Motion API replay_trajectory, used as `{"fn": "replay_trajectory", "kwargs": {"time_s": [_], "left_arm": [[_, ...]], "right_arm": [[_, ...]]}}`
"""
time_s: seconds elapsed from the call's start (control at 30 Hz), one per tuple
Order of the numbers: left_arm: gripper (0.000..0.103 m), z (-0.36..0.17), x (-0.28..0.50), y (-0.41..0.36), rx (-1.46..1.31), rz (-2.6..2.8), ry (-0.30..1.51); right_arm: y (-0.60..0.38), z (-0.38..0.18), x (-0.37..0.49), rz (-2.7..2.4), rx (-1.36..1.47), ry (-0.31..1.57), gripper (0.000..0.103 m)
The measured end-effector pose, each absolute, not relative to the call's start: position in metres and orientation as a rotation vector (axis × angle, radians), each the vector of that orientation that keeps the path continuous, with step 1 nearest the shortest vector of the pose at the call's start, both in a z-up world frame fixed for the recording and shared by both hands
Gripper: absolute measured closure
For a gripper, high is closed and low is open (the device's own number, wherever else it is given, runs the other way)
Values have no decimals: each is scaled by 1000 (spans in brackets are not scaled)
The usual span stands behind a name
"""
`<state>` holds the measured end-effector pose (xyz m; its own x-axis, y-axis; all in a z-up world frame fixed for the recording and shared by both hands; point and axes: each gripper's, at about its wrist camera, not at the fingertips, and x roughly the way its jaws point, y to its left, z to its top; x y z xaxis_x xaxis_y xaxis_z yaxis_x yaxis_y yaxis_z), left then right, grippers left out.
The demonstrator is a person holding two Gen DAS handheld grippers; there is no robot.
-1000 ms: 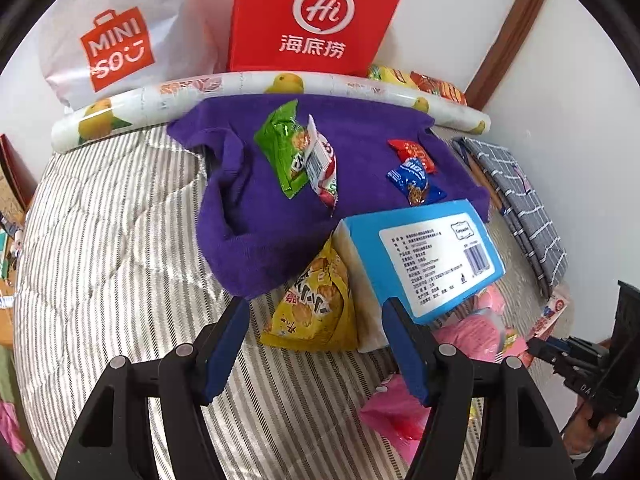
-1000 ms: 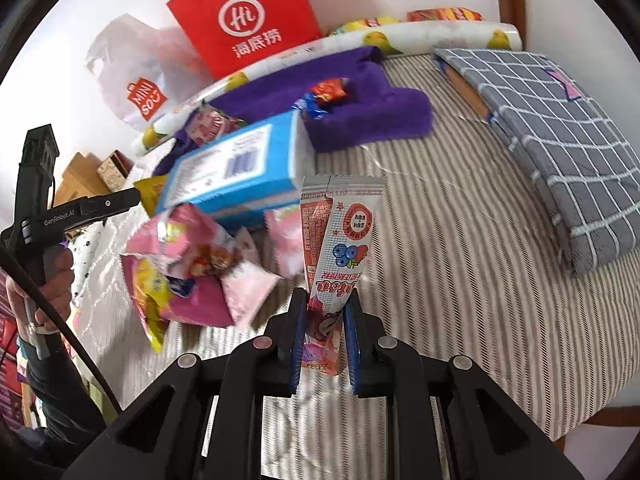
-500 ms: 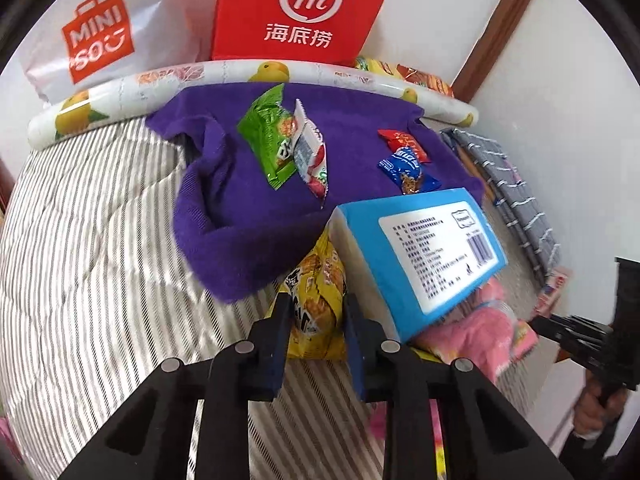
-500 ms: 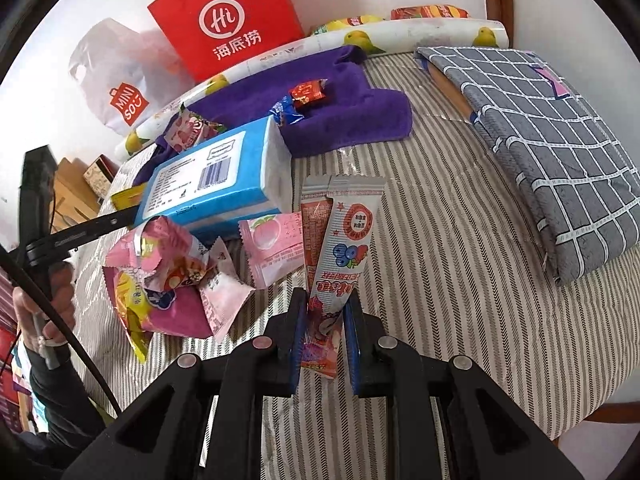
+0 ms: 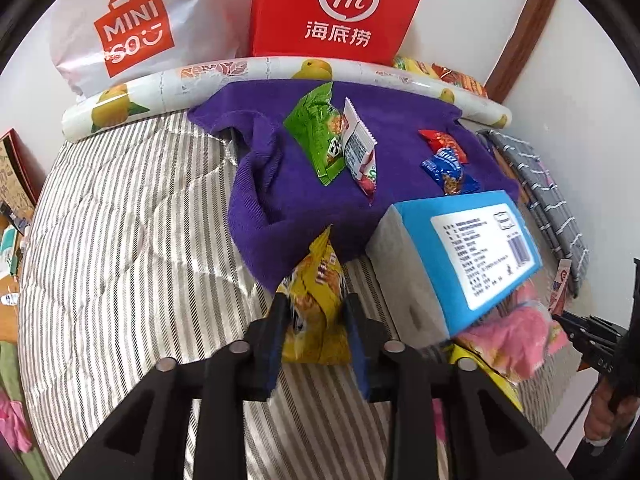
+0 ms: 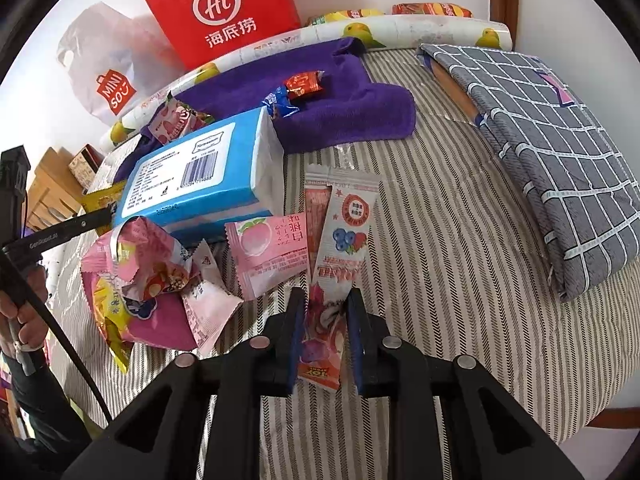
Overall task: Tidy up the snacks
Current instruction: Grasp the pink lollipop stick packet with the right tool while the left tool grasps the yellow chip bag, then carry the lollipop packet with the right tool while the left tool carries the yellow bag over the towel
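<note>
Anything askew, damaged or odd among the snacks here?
One thing: the blue tissue pack lies tilted, propped on the heap of pink snack packets instead of flat on the striped bedding. The heap looks crumpled and jumbled. Nothing looks spilled.

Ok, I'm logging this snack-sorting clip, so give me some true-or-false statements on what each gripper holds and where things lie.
1. The left gripper is shut on the yellow snack bag. True.
2. The right gripper is open. False: its jaws clamp the long stick packet.
3. The green packet lies on the purple towel. True.
4. The blue tissue pack sits on the grey checked cloth. False: it rests beside the purple towel, apart from that cloth.
</note>
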<state>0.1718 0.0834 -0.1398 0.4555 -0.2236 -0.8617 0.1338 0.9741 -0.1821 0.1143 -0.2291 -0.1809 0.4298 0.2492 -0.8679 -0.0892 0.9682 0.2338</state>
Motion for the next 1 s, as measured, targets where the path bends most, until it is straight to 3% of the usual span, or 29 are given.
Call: {"fn": "replay_trajectory", "kwargs": {"time_s": [0.13,0.27,0.33,0.43,1.0], "left_arm": [[52,-153,180,78,-84,-202,1106],[53,-165,184,77,-86,-169,1103],[58,-166,183,80,-101,-174,1097],[61,-163,180,84,-124,-203,1091],[61,-84,166,89,-132,-252,957]], "right_arm": [[-221,-192,119,186,132,1143,77],[-216,-198,120,174,111,1140,77],[-216,-199,121,175,111,1139,84],[-217,-197,119,178,96,1129,86],[-224,-110,133,230,142,943,87]]}}
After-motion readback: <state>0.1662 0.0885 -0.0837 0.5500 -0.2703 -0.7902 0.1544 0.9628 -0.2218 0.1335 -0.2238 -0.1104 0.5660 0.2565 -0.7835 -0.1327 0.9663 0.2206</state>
